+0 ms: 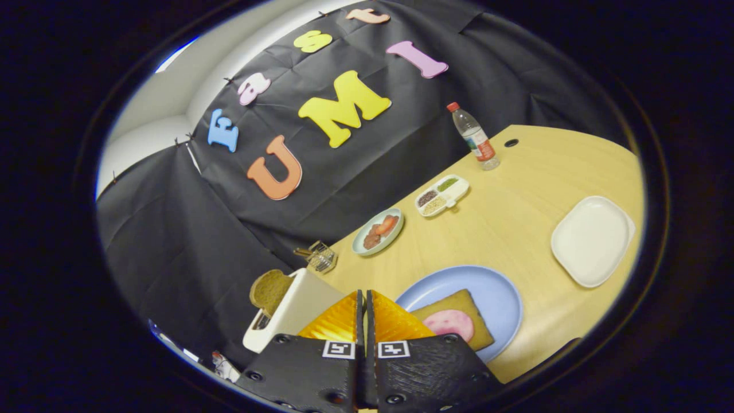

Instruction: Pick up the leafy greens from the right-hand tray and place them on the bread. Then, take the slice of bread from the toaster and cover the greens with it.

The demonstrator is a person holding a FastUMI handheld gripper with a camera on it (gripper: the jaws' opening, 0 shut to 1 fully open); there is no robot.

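One slice of bread (459,318) lay on the blue plate (493,289) with one pink round (450,324) on it, just ahead of the gripper (364,298), whose fingers were pressed together on nothing. One more slice (268,291) stood in the white toaster (295,310). On the worktop (516,229) beyond sat one white tray (593,241), one small plate (378,231), one divided dish (442,195), one wire basket (321,256) and one bottle (475,137). I could not make out any leafy greens.

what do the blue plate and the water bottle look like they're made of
Blue plate: probably matte plastic or melamine, judging by its even pastel colour and lack of sharp glints; glazed ceramic can't be ruled out. Water bottle: clear thin plastic, see-through body with a red screw cap and wrap label. The gripper is shut, empty.
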